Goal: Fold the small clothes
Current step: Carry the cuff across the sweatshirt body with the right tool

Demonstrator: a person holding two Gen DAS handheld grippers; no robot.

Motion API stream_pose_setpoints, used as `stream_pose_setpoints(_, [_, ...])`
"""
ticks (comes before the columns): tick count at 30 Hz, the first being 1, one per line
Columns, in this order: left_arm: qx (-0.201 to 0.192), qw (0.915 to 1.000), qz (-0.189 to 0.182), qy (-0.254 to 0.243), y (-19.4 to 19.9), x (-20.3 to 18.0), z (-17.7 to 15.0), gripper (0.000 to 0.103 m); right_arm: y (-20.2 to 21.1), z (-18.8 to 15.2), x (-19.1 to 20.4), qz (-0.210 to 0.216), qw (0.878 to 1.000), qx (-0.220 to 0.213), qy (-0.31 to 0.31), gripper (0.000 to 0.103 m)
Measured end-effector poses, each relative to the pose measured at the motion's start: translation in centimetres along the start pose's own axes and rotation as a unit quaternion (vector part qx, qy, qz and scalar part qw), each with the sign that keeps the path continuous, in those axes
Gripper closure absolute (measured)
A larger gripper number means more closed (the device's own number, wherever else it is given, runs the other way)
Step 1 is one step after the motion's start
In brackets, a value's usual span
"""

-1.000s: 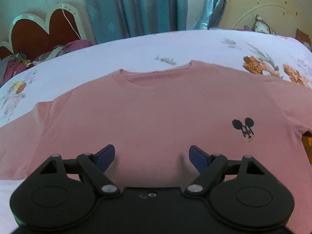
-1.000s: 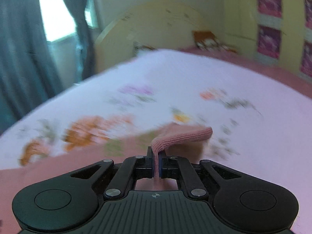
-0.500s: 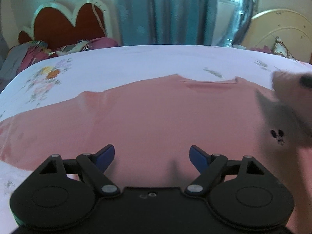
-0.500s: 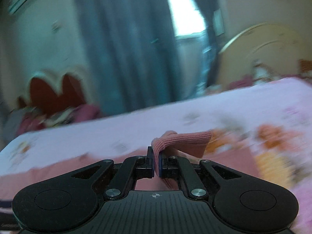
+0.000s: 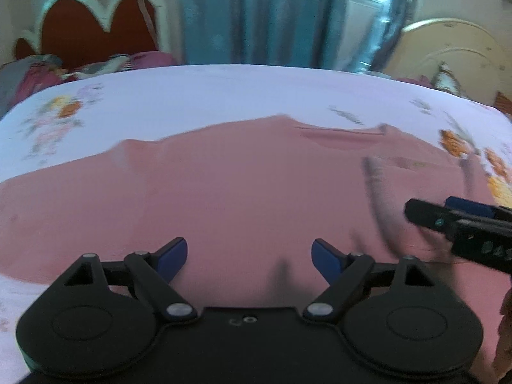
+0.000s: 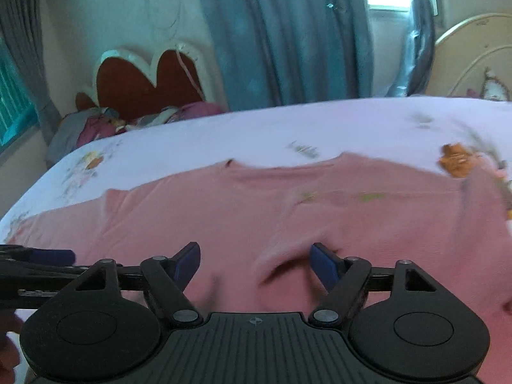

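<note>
Now my pink shirt (image 5: 243,192) spread flat across the frame's centre on the floral bed (image 5: 224,96), my right gripper (image 6: 256,262) just opened, fingers spread with cloth loose between them, my left gripper (image 5: 249,256) wide too, empty, low over the hem, blue curtain (image 6: 288,32) behind.

Pink shirt (image 6: 256,211) hem behind right tool (image 6: 254,264)

Pink knit cloth shirt (image 5: 243,192), matt; floral cotton-look bedsheet (image 5: 224,92), smooth; grippers matt blk plastic, blue pads (image 5: 171,256).
</note>
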State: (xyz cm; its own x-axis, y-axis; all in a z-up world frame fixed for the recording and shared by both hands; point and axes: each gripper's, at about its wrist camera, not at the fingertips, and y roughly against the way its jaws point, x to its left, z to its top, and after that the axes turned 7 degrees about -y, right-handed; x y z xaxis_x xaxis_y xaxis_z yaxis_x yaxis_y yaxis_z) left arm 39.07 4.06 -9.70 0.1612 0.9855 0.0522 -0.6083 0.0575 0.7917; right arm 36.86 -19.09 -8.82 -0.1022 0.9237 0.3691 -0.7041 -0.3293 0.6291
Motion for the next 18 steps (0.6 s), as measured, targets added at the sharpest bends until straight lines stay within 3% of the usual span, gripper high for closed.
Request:
stream_pose_setpoints(6, [-0.025,0.9942,-0.097,-0.04,-1.7,-5.7,1.0,0.018,4.5,-0.9,-7.3,-0.114,0.993,-0.025,-0.019,0.028])
stream_pose_setpoints(8, [-0.023,0.9927,-0.1,-0.064,-2.9,-7.8,1.4,0.018,5.6,-1.5,-9.4,-0.144,0.989,-0.024,-0.028,0.028])
stream_pose_setpoints(11, [-0.014,0.992,-0.075,-0.101,-4.8,-10.2,1.4,0.019,6.7,-2.2,-12.2,-0.175,0.984,-0.016,-0.044,0.028])
stream_pose_setpoints(15, [-0.015,0.9897,-0.073,-0.122,-6.9,-11.5,0.9,0.033,7.6,-3.3,-14.2,-0.197,0.979,-0.011,-0.059,0.029])
stream_pose_setpoints(17, [-0.031,0.9906,-0.08,-0.106,-7.2,-10.8,1.0,0.044,7.6,-3.8,-14.9,-0.198,0.978,-0.008,-0.063,0.042])
stream_pose_setpoints(18, [-0.036,0.9912,-0.081,-0.098,-7.1,-10.4,1.4,0.053,7.1,-3.9,-15.3,-0.198,0.978,-0.004,-0.066,0.055])
